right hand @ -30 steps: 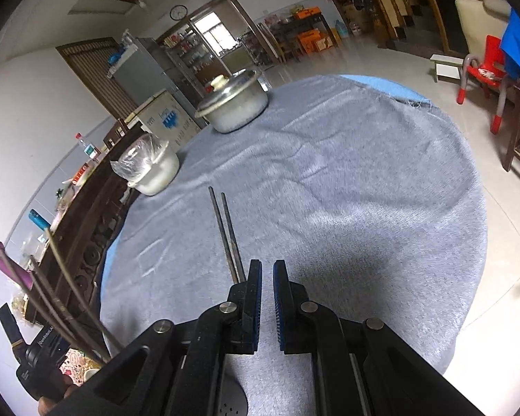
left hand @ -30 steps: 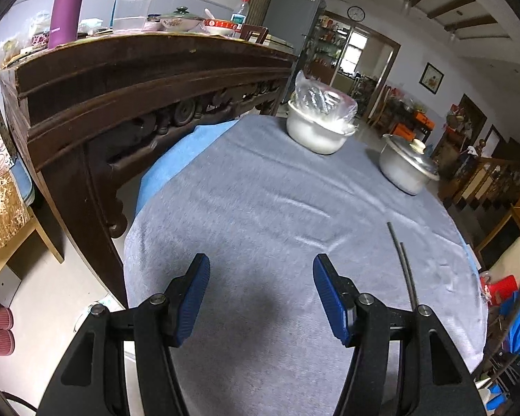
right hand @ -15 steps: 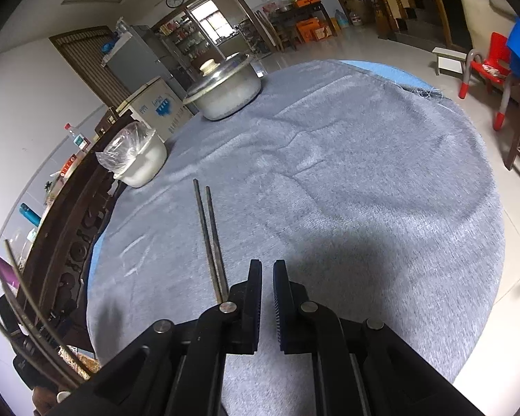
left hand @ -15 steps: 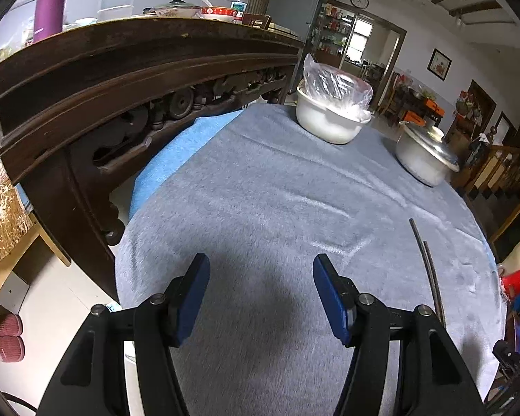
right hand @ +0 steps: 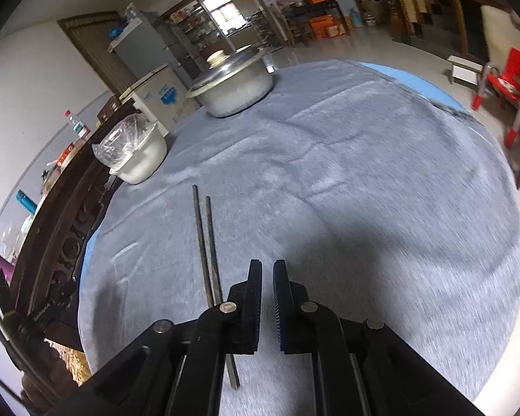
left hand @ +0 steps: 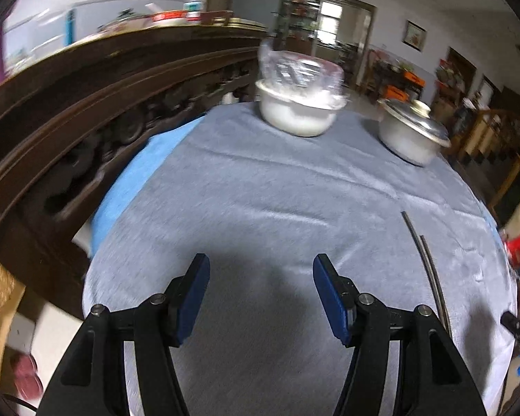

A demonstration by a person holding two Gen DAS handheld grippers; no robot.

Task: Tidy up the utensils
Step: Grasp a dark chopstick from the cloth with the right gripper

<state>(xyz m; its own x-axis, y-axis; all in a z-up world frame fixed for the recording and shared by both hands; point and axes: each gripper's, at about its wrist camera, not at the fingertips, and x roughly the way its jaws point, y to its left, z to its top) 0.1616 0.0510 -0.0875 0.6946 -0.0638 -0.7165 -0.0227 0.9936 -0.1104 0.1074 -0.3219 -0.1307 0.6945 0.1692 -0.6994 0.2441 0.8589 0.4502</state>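
A pair of dark chopsticks (right hand: 205, 242) lies side by side on the round table's grey cloth (right hand: 364, 180), just left of my right gripper (right hand: 267, 277). Its jaws are shut with nothing between them, above the cloth; its left finger hides part of the chopsticks. In the left wrist view the chopsticks (left hand: 424, 260) lie to the right of my left gripper (left hand: 260, 277), which is open wide and empty over the cloth (left hand: 260, 190).
A white bowl with a plastic bag (left hand: 300, 104) and a lidded metal pot (left hand: 410, 135) stand at the table's far side. A dark carved wooden sideboard (left hand: 86, 104) runs along the left. Red chair (right hand: 506, 86) stands on the floor beyond.
Both grippers have drawn back toward the near edge of the table. The chopsticks now lie still on the cloth, partly under the right gripper. Both jaws stay as they were.
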